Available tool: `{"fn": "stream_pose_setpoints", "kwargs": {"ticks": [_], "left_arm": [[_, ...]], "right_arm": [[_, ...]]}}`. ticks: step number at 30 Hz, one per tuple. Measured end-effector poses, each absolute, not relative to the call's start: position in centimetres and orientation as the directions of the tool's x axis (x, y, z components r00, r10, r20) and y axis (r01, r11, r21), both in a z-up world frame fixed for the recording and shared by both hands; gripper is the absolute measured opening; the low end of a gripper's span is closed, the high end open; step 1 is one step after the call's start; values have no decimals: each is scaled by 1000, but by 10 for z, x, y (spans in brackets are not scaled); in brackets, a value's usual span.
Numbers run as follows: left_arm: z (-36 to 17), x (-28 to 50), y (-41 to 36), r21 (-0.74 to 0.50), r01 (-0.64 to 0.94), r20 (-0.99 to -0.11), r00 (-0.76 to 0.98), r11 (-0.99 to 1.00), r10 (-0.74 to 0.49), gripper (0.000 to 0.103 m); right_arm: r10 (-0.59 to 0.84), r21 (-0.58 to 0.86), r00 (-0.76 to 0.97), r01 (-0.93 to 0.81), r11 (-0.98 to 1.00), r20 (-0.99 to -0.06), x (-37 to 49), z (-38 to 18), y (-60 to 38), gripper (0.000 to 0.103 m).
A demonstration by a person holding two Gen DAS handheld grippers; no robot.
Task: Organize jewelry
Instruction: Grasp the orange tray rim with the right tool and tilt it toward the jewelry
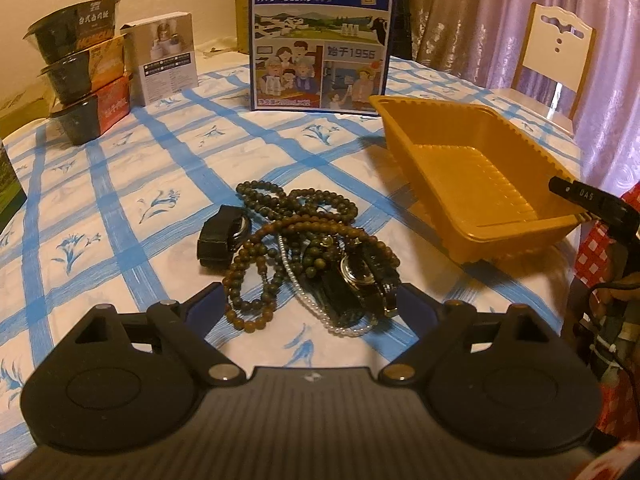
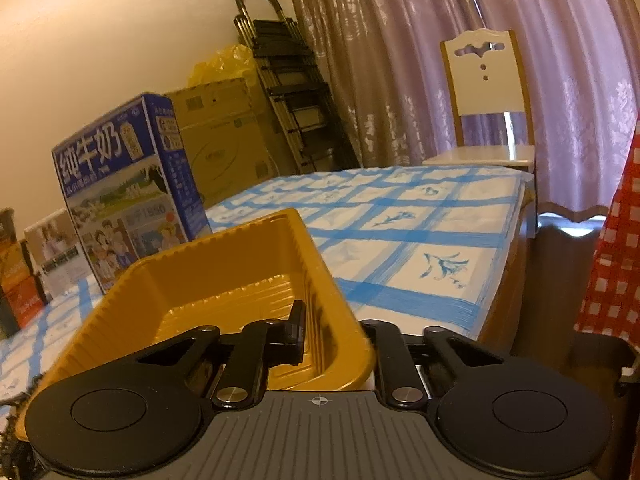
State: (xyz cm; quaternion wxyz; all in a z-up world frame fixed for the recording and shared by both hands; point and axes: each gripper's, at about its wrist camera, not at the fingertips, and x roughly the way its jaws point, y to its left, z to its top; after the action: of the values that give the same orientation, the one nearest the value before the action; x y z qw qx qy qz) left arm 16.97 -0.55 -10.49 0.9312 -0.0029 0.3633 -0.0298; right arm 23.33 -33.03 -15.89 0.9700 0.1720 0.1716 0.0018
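Down on the worktop (image 1: pixel 168 168), covered with a blue-checked cloth, the jewelry lies in one tangled heap: dark wooden bead strands (image 1: pixel 280 216), a white pearl string (image 1: pixel 320 312), a wristwatch (image 1: pixel 360 276) with a black strap, and a small black band (image 1: pixel 220 236) just beside the beads on their left; the left hand-held gripper (image 1: pixel 310 300) hangs low over the near edge of this heap with its jaws spread wide, one finger on either side of the pile, gripping nothing. To the right of the heap stands a yellow plastic tray (image 1: pixel 472 168), its inside bare; the right hand-held gripper (image 2: pixel 332 336) sits at the tray's near corner (image 2: pixel 352 344), with its left finger (image 2: pixel 294 334) inside the tray against the wall and the other outside, so it seems closed on the tray wall, though the outer finger is mostly hidden. Behind stand a blue milk carton (image 1: pixel 320 36), stacked black bowls (image 1: pixel 80 76), a small white box (image 1: pixel 166 60) and a white chair (image 2: pixel 486 92) before pink curtains (image 2: pixel 400 60).
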Motion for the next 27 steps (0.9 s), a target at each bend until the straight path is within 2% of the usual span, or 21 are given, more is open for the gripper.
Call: {"fn": "stream_pose_setpoints", "kwargs": {"ticks": [8, 16, 18, 23, 25, 27], "left_arm": [[-104, 168, -14, -35, 96, -667, 739, 995, -95, 85], [-108, 176, -35, -23, 173, -662, 735, 985, -145, 66], [-111, 180, -41, -8, 186, -670, 728, 983, -143, 54], [-119, 189, -47, -9, 179, -691, 710, 984, -136, 41], [-121, 193, -49, -14, 181, -699, 701, 983, -139, 32], [-123, 195, -49, -23, 182, -710, 689, 983, -144, 19]], "right_arm": [[87, 279, 948, 2, 960, -306, 218, -139, -328, 5], [109, 197, 947, -50, 979, -302, 197, -120, -329, 5], [108, 185, 946, -52, 981, -304, 193, -116, -332, 5], [118, 168, 943, -68, 983, -310, 186, -108, -331, 5], [122, 169, 943, -72, 983, -311, 185, -107, -330, 5], [133, 167, 940, -83, 982, -315, 184, -106, -327, 5]]}}
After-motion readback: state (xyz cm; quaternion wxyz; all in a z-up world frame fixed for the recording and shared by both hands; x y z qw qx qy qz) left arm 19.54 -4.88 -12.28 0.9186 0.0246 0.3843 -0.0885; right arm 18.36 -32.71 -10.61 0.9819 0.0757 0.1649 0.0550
